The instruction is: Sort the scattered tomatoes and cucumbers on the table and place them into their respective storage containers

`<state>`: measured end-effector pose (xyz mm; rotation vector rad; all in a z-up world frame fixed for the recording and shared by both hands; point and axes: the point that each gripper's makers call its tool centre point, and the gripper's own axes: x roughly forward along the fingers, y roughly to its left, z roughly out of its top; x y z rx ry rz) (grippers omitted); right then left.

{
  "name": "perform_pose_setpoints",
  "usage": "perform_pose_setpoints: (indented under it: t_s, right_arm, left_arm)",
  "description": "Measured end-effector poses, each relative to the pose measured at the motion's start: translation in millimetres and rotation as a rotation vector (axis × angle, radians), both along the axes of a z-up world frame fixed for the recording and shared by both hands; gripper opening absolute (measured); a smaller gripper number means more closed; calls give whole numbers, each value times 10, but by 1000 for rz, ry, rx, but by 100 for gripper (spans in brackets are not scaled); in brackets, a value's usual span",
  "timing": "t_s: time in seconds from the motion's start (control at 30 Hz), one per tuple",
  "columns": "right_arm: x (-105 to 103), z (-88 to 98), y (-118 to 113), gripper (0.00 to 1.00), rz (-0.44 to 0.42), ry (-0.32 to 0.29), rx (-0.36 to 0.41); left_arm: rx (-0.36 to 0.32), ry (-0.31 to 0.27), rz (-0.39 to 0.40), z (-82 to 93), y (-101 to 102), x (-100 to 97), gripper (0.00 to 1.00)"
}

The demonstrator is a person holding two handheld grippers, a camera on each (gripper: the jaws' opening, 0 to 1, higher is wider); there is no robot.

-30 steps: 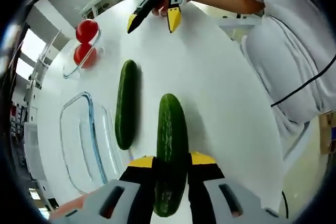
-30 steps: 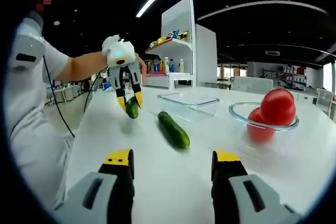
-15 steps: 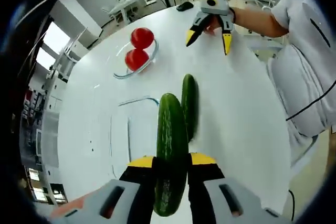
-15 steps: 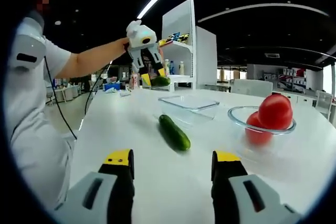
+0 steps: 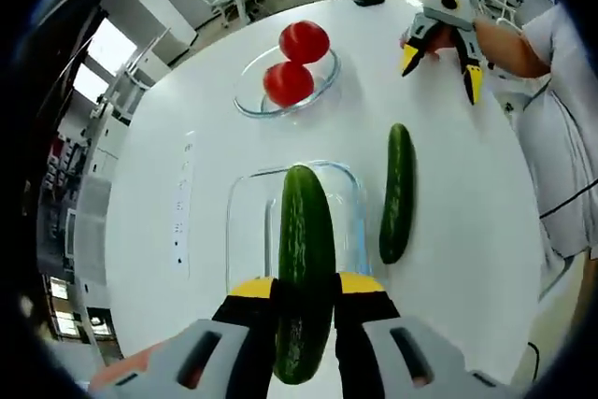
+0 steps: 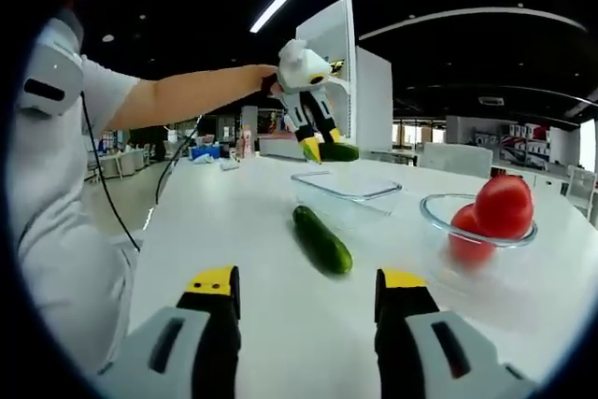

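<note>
**Cucumber held above the glass dish**

The large round white table [image 5: 448, 231] carries all the things. On it stands the clear rectangular glass container [image 5: 245, 221], which looks empty in the right gripper view [image 6: 348, 191]. Near its far end stands the clear round glass bowl [image 5: 322, 72] with two red tomatoes [image 5: 288, 83] inside, one lying on top of the other; the bowl [image 6: 439, 221] is beside the container in the right gripper view too.

The left gripper [image 5: 304, 289] holds a dark green long cucumber [image 5: 305, 268] tightly between its yellow-tipped black jaws. In the right gripper view this gripper [image 6: 318, 145] is in the air above the container, with the cucumber [image 6: 338, 151] sticking out to the side.

A second dark green cucumber [image 5: 396, 192] lies flat on the table just beside the container, not touching it [image 6: 321, 239].

The right gripper [image 6: 308, 285] has its jaws wide apart with nothing between them, and it is seen from the left gripper view [image 5: 441, 61] above the far part of the table.
</note>
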<state>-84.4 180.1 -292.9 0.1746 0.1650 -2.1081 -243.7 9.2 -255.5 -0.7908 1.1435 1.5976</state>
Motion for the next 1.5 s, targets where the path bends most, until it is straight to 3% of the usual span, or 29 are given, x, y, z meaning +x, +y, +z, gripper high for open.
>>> perform_pose_setpoints:
  t_s: [0.1, 0.47, 0.73, 1.3, 1.5]
  right_arm:
    - [-4, 17, 21, 56, -4, 8, 12]
    - [-5, 88, 106, 56, -32, 9, 12]
    - [24, 220, 159, 56, -51, 31, 6]
    - [116, 137, 72, 56, -36, 26, 14]
    - [134, 202, 103, 56, -47, 42, 2]
  left_arm:
    - [15, -11, 15, -53, 19, -96, 22]
    - [-45, -26, 45, -287, -121, -222, 23]
    - [-38, -49, 55, -294, -91, -235, 22]
    - [-78, -35, 52, -353, -32, -202, 23]
    - [-75, -36, 51, -385, 42, -197, 23]
